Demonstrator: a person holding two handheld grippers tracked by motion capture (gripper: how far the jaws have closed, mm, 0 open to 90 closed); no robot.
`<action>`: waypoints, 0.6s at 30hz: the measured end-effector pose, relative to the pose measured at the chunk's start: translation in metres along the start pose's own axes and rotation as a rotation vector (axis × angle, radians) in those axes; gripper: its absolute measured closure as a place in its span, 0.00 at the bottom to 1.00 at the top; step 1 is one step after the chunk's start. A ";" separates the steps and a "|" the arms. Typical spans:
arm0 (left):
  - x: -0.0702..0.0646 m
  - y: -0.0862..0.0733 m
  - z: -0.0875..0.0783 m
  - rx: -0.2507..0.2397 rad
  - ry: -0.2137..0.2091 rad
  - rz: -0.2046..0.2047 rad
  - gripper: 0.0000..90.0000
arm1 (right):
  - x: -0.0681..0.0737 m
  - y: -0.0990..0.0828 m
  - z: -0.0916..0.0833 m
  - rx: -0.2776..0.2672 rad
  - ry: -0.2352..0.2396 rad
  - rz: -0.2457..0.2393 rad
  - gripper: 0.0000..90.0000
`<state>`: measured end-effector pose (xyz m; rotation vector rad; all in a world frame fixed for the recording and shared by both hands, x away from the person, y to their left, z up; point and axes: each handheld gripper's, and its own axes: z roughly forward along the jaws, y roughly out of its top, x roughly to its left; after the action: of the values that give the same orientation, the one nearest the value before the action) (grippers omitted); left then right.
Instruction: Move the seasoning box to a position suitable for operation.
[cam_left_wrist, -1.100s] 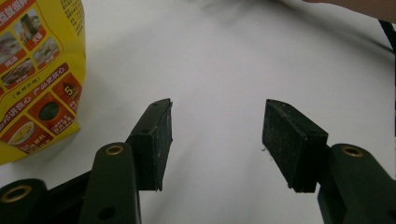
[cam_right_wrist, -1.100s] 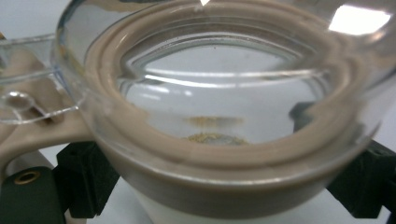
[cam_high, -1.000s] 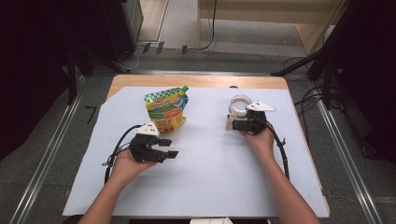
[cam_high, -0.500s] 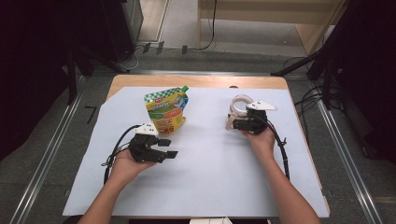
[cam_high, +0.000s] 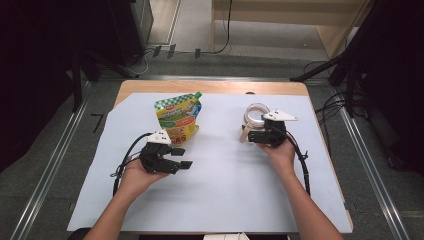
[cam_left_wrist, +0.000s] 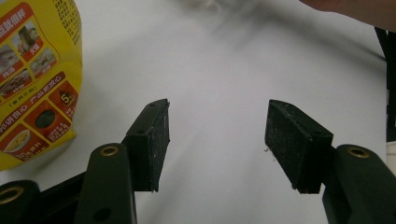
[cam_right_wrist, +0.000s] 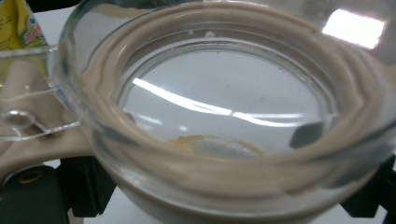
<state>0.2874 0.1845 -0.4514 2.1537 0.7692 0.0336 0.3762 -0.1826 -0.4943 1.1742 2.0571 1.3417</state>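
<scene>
Little has shifted since the earlier frames: both hands sit where they were, and only the left gripper's (cam_high: 183, 158) fingers (cam_left_wrist: 152, 140) have spread slightly wider, with bare white sheet and nothing else between them. From that open pair, the one yellow pouch (cam_high: 178, 116) stands just beyond and to the left on the table (cam_high: 215, 87), upright with its green cap at the top corner, its long axis running away from the person. Its lower edge shows close by in the left gripper view (cam_left_wrist: 35, 79), apart from the pads. Farther right, the right gripper (cam_high: 250, 134) has its fingers closed round the one clear glass jar (cam_high: 255, 116) with a beige seal ring, mouth wide toward its camera (cam_right_wrist: 219, 107). Of the two hands, the left is plainly the nearer to the pouch, and I judge it would take it.
</scene>
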 end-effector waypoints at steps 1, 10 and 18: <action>0.001 0.000 0.000 -0.001 -0.006 0.001 0.45 | 0.002 0.000 -0.001 0.004 0.001 -0.001 0.13; 0.002 0.004 0.008 0.020 -0.011 0.000 0.46 | 0.018 0.000 -0.014 0.002 0.032 -0.028 0.13; 0.002 0.008 0.013 0.027 -0.018 0.007 0.46 | 0.034 -0.002 -0.021 0.011 0.069 -0.038 0.13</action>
<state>0.2972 0.1724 -0.4548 2.1791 0.7561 0.0076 0.3412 -0.1658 -0.4838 1.1024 2.1257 1.3727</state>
